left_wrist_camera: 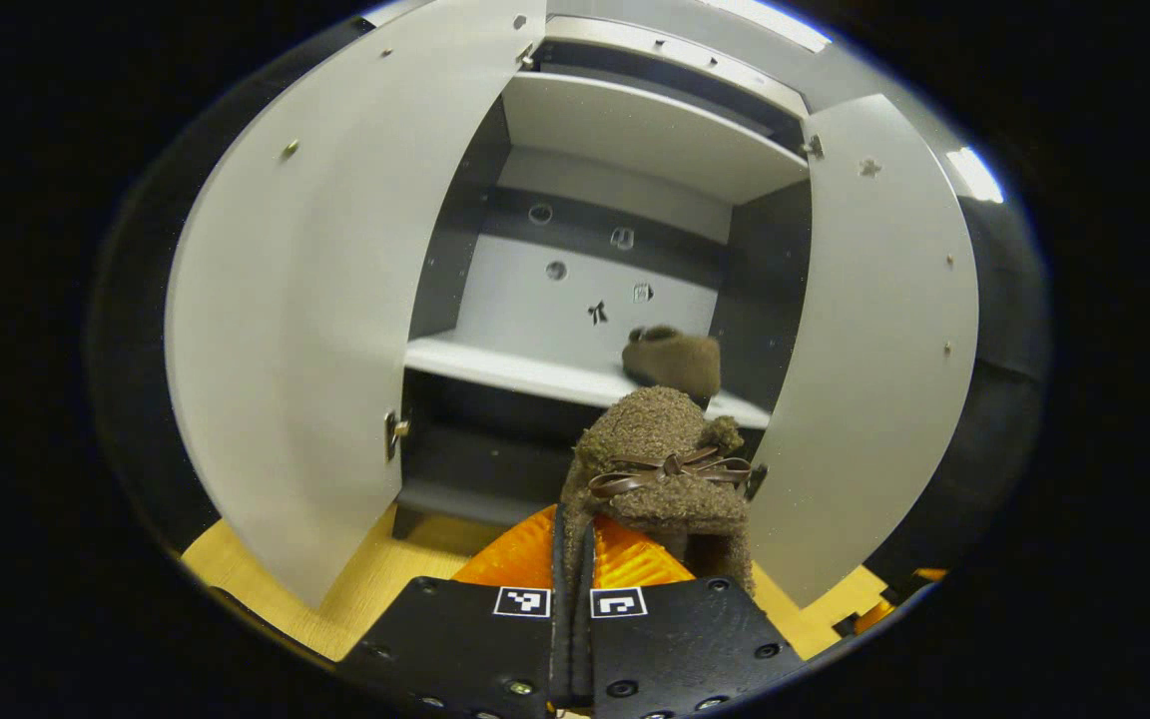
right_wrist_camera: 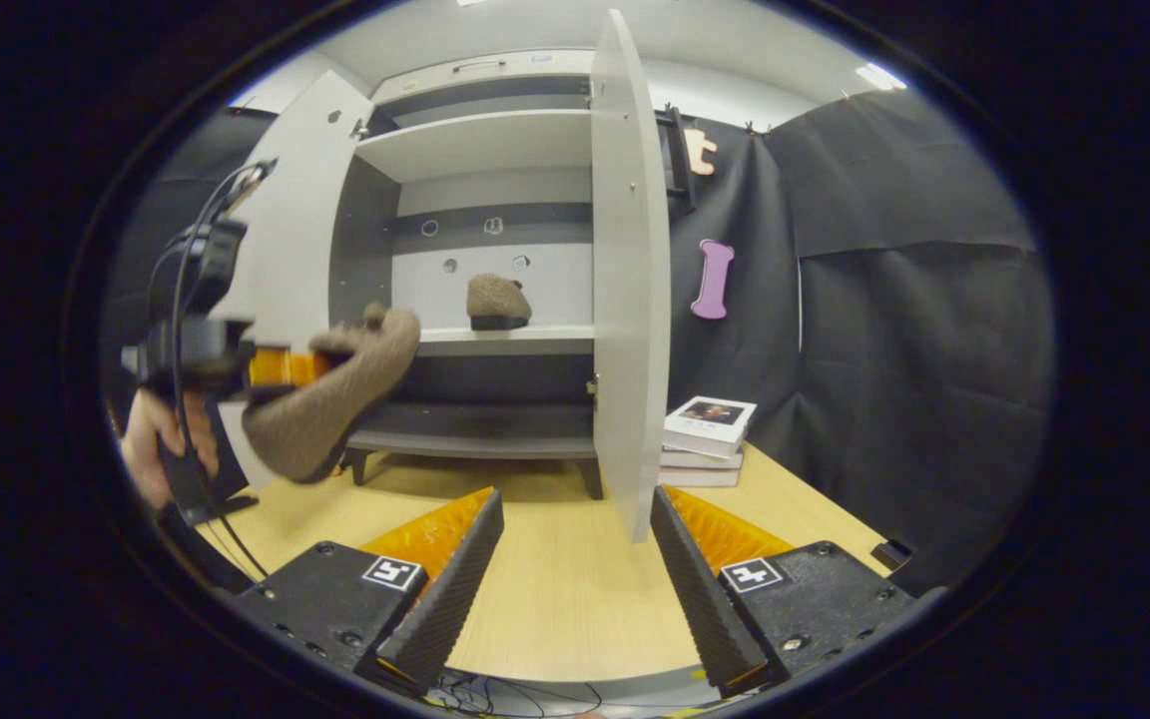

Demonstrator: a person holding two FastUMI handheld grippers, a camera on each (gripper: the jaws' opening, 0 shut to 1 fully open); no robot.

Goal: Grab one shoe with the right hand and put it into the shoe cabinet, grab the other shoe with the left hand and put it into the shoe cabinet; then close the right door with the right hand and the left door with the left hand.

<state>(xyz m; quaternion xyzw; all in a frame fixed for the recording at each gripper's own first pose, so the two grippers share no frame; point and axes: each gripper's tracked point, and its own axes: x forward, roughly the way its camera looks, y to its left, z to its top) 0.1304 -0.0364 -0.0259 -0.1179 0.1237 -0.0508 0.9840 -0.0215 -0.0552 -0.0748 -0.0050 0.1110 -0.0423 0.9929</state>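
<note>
Shoe cabinet (right_wrist_camera: pixel 480 300) stands on the wooden table (right_wrist_camera: pixel 555 589), both doors swung wide. One brown fuzzy shoe (right_wrist_camera: pixel 498 301) sits on its middle shelf (right_wrist_camera: pixel 495 340), toward the 3 o'clock end in the left gripper view. The other shoe (left_wrist_camera: pixel 670 469), with a thin brown bow, is pinched at its edge by the left gripper (left_wrist_camera: pixel 572 559), fingers nearly together on it, held just short of the shelf. In the right gripper view, that gripper and a hand (right_wrist_camera: pixel 161 439) show at 9 o'clock. The right gripper (right_wrist_camera: pixel 575 559) holds nothing, fingers spread wide above the table. The right door (right_wrist_camera: pixel 625 280) stands edge-on ahead; stacked books (right_wrist_camera: pixel 707 439) lie past it at 3 o'clock.
</note>
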